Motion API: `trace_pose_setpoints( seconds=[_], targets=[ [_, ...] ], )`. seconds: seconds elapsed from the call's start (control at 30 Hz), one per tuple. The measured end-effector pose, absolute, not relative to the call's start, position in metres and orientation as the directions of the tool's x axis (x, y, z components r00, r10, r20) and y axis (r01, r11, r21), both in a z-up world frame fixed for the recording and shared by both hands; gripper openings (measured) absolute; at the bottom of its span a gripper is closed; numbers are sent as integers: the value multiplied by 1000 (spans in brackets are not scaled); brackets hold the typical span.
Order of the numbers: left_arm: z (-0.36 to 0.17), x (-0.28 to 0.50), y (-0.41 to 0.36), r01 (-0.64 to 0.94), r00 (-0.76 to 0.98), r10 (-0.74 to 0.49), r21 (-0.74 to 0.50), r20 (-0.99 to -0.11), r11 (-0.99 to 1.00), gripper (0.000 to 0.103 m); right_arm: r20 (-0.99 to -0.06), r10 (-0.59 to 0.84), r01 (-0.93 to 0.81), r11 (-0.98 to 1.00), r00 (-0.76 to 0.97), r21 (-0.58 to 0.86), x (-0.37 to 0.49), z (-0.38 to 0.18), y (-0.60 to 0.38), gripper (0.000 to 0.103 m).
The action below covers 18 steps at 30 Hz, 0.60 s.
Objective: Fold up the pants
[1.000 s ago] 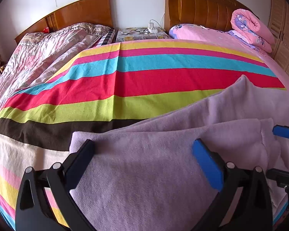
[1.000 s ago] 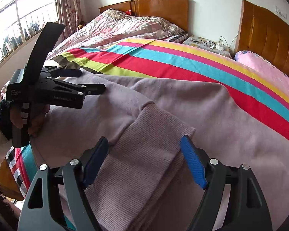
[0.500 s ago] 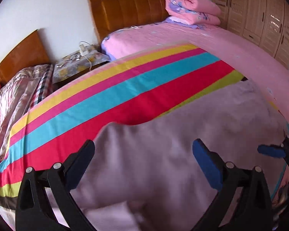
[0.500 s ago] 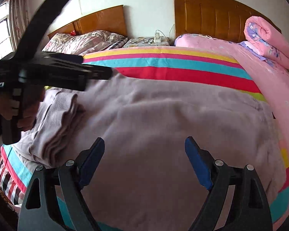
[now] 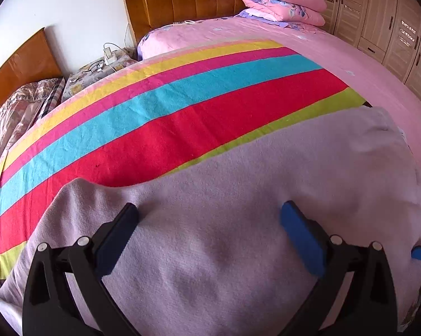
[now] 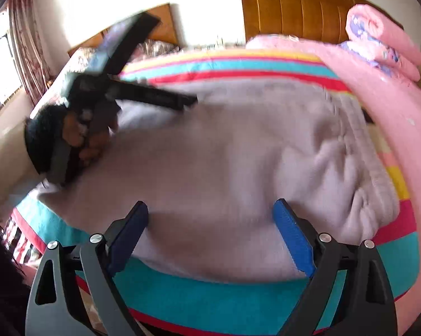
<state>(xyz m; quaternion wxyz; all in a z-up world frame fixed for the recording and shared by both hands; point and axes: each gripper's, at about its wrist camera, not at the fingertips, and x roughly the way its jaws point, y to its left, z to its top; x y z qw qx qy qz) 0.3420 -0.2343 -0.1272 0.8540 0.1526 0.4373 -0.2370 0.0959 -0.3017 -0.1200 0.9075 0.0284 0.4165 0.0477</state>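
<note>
A hand (image 6: 81,137) is gripping the left tongs (image 5: 210,226), which are gaping wide over the lilac pants (image 5: 238,210), clasping nothing. The pants are lying spread across the striped blanket (image 5: 160,112) on the bed. The right tongs (image 6: 210,221) are hanging spread wide above the pants' near edge, likewise holding nothing.

pants (image 5: 238,196) on blanket (image 5: 154,117), wardrobe (image 5: 392,28) right

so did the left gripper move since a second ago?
Yes. The left gripper swung right along the bed: the left headboard has slid to the frame's left edge and the wardrobe is now in view.
</note>
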Motion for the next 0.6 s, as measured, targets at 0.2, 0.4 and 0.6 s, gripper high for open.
trace_pose_setpoints(
  seconds=[0.2, 0.4, 0.6],
  targets=[
    [-127, 343, -234, 535, 506, -273, 49, -818, 843, 102, -741, 105, -19, 992, 663, 123, 89, -109, -309, 88],
    [-127, 341, -234, 532, 510, -271, 52, -816, 845, 102, -766, 19, 47, 997, 643, 64, 104, -119, -321, 88],
    [-127, 341, -234, 531, 509, -272, 49, -817, 846, 102, -765, 34, 5, 999, 643, 49, 92, -121, -319, 88]
  ],
)
